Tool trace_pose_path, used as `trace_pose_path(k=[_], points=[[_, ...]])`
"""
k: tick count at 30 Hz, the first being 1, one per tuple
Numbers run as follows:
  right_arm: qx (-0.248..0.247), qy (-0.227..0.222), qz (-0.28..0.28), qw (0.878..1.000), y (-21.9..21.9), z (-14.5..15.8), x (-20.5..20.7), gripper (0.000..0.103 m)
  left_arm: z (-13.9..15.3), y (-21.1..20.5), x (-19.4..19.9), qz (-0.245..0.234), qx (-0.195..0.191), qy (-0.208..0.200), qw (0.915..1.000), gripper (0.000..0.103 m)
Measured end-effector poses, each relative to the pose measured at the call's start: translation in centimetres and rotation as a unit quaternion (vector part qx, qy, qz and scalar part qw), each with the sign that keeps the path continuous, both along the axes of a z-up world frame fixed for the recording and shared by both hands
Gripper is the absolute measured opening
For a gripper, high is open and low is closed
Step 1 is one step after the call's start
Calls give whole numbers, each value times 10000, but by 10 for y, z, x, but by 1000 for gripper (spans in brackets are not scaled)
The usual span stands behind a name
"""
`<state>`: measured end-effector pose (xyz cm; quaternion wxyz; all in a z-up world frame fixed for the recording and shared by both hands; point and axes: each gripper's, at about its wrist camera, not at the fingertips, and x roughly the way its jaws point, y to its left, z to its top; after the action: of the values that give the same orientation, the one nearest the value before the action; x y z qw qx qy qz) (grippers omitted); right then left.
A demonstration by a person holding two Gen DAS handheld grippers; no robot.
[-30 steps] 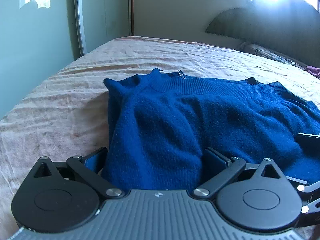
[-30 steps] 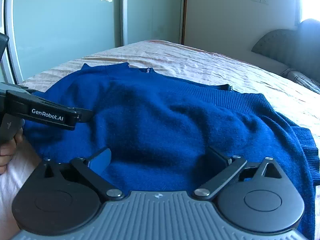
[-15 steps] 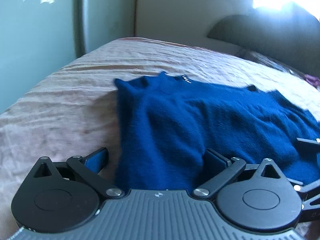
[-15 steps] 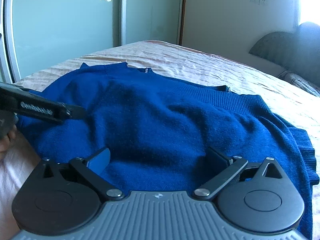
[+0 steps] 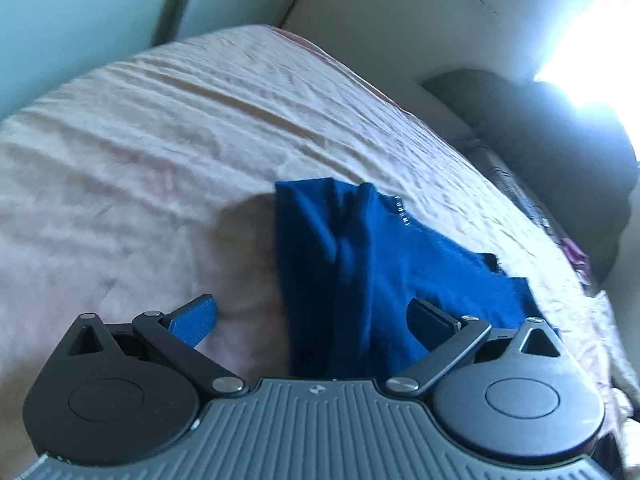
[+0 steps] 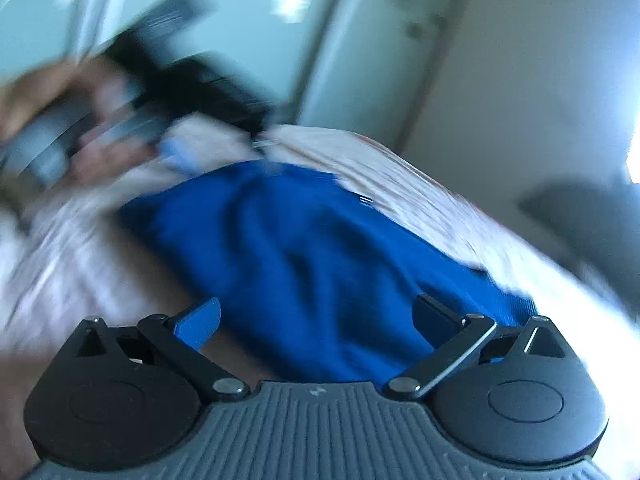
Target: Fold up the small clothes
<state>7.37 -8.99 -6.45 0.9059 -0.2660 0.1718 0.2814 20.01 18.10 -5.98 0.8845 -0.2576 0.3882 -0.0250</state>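
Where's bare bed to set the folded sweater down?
Bare sheet left of the blue sweater, toward the glass doors, and beyond its collar. Crowded right, near the headboard, where a purple item lies.

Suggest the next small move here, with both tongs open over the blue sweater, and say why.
Probably bring the left tongs down onto the near edge of the blue sweater and close on it. Both the left and the right tongs stand open and hold nothing, and the sweater lies loosely bunched on the bed sheet, not folded. The right view is heavily blurred, so its aim is unclear.
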Motion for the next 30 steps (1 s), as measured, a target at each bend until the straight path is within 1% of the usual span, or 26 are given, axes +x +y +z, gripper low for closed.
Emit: trace_pose_path(k=[1, 3, 4, 5, 8, 11, 12, 16, 17, 18, 19, 20, 22, 23, 24, 25, 26, 28, 29, 30], points=[[-369, -197, 168, 9990, 12, -6, -9, 103, -1, 3, 6, -72, -124, 32, 9999, 101], [-1036, -733, 367, 9912, 32, -19, -23, 103, -4, 7, 17, -284, -357, 22, 9990, 102], [-1222, -1131, 430, 9851, 39, -23, -30, 103, -5, 9, 23, -419, -419, 10, 9982, 102], [-1311, -1293, 471, 9818, 44, -24, -32, 103, -6, 10, 29, -564, -481, 3, 9972, 102], [-1269, -1197, 318, 9841, 61, -22, -22, 103, -10, 14, 44, -905, -807, -43, 9926, 102], [-991, -1150, 139, 9883, 74, -23, -5, 103, -16, 18, 59, -1042, -1112, -77, 9883, 101], [-969, -1207, 97, 9879, 80, -24, -1, 103, -17, 17, 63, -1080, -1140, -96, 9875, 101], [-949, -1211, 176, 9879, 93, -22, 6, 102, -16, 4, 78, -1272, -834, -177, 9882, 100], [-931, -1211, 219, 9880, 95, -22, 6, 99, -16, 0, 81, -1275, -750, -200, 9888, 100], [-899, -1197, 313, 9882, 98, -22, 3, 89, -15, -3, 83, -1270, -634, -226, 9896, 96], [-855, -1121, 406, 9892, 99, -24, 3, 74, -15, -8, 85, -1256, -478, -257, 9906, 94], [-834, -1072, 473, 9896, 100, -25, 1, 67, -14, -12, 86, -1250, -343, -280, 9912, 93], [-994, -1230, 608, 9855, 105, -30, -7, 46, -13, -21, 87, -1238, -26, -310, 9918, 88], [-1095, -1302, 674, 9831, 108, -32, -12, 40, -11, -26, 87, -1248, 190, -311, 9915, 85], [-1192, -1353, 748, 9808, 110, -35, -16, 32, -10, -27, 88, -1249, 367, -305, 9910, 80], [-1268, -1420, 803, 9784, 113, -37, -20, 27, -8, -29, 86, -1242, 549, -298, 9903, 72], [-1325, -1486, 837, 9764, 114, -39, -24, 25, -8, -32, 86, -1219, 732, -290, 9894, 69], [-1430, -1564, 918, 9730, 116, -42, -30, 17, -7, -32, 86, -1159, 953, -285, 9883, 53], [-1469, -1592, 947, 9716, 118, -44, -30, 16, -7, -31, 85, -1109, 1050, -275, 9879, 48], [-1501, -1612, 971, 9706, 119, -45, -31, 13, -7, -29, 85, -1061, 1115, -266, 9877, 35]])
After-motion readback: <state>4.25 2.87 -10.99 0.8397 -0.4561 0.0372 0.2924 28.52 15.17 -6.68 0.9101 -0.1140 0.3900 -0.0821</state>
